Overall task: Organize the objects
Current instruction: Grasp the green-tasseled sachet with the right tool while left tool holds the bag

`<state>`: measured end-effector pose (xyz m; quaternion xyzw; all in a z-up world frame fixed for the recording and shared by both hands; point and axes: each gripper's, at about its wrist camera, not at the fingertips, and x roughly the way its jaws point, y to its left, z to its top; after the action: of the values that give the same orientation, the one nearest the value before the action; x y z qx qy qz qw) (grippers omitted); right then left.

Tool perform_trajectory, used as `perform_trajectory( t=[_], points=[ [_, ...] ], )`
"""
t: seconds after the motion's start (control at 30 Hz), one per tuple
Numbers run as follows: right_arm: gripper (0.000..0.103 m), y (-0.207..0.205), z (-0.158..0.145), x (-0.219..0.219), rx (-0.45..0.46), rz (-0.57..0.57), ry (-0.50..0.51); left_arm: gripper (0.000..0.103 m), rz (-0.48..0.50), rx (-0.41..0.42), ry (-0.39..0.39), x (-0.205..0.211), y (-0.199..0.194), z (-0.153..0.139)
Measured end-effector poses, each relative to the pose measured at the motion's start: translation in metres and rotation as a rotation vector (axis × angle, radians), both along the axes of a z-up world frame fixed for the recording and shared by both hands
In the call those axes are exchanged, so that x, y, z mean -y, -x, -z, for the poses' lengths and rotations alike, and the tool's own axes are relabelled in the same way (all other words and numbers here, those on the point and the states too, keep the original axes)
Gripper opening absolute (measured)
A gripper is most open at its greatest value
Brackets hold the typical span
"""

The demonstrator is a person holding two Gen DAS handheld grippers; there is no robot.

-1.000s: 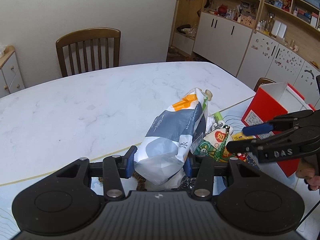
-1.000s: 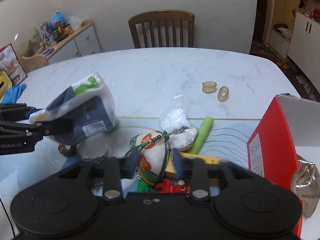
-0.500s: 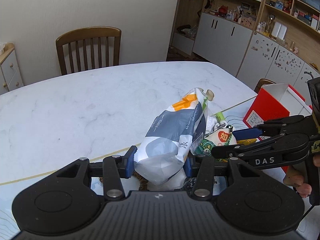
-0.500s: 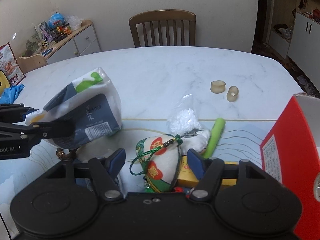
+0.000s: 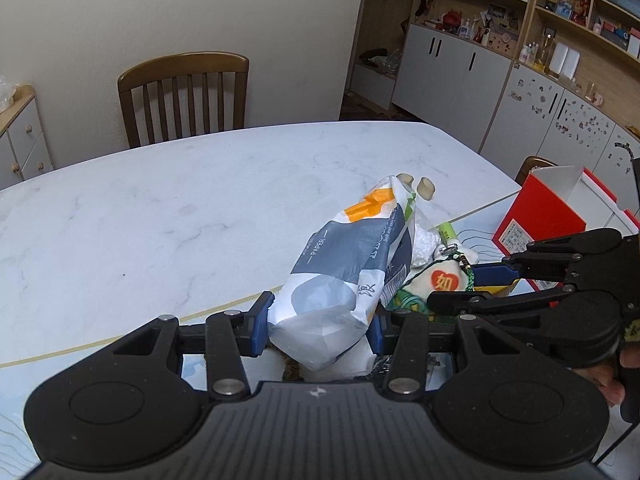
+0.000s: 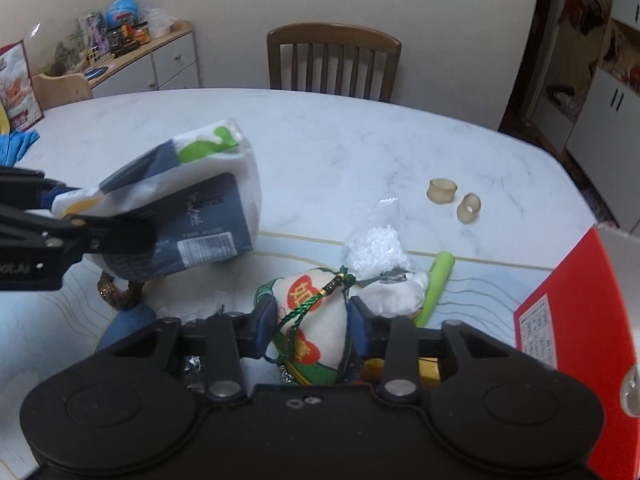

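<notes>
Both grippers are clamped on goods left of the red box point(image 6: 576, 320): left gripper point(image 5: 318, 322) lifts the tissue pack point(image 5: 352, 276) clear, right gripper point(image 6: 310, 326) pinches the pouch point(image 6: 312, 320) (probably box-bound).

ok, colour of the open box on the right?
Red box outside, white inside; clearest in the left wrist view.

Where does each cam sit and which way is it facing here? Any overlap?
Left wrist: on the left claw, facing across the table toward a chair and cabinets; its fingers clamp the tissue pack; right claw enters from the right.
Right wrist: on the right claw, facing the chair; its fingers squeeze the embroidered pouch.
Shared: tissue pack, pouch, red box.
</notes>
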<state>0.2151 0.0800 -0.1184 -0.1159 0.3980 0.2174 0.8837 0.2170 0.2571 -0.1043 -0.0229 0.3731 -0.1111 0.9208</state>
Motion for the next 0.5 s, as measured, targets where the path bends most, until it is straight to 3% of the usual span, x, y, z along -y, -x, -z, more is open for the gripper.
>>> perform_trajectory(
  t=[0.1,0.5],
  points=[
    [0.025,0.006,-0.008,0.0,0.023,-0.012,-0.002,0.045,0.004,0.009,-0.002,0.003,0.003,-0.006],
    [0.022,0.027,-0.049,0.031,0.065,-0.002,-0.11,0.045,0.011,0.053,-0.017,0.023,0.022,-0.042]
  ],
)
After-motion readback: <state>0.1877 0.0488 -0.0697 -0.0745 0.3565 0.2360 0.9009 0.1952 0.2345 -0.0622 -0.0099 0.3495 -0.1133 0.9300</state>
